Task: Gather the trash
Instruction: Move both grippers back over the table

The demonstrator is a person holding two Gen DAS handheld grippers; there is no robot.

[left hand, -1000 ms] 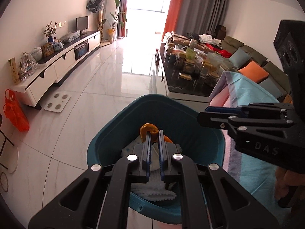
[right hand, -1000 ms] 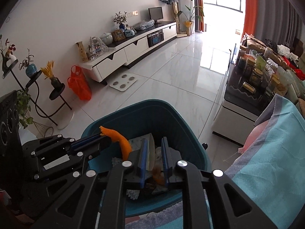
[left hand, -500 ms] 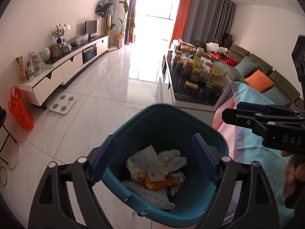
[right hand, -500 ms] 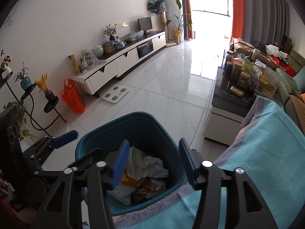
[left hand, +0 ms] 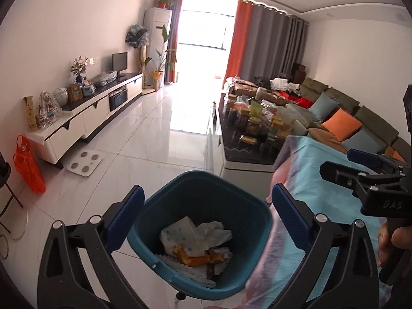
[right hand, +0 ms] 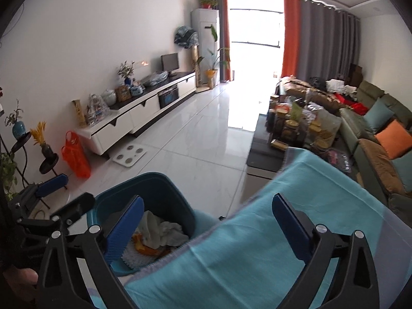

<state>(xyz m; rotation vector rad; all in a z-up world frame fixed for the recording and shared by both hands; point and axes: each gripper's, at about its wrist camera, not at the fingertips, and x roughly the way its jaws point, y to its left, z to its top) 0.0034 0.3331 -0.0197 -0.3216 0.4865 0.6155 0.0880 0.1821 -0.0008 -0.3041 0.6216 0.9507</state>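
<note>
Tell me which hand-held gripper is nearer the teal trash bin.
Left. The left hand-held gripper hangs open right over the teal trash bin; the right hand-held gripper, also open, sits off to the side over the blue cloth.

bin [right hand: 164, 193] half hidden, cloth [right hand: 257, 244] edge blurred

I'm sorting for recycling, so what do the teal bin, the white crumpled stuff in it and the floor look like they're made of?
The bin looks like moulded plastic: smooth, even teal walls with a dull sheen. The white crumpled stuff seems to be tissue or soft paper, going by its limp creases. The floor looks like polished tile, glossy and mirroring the window, with thin joint lines.
</note>
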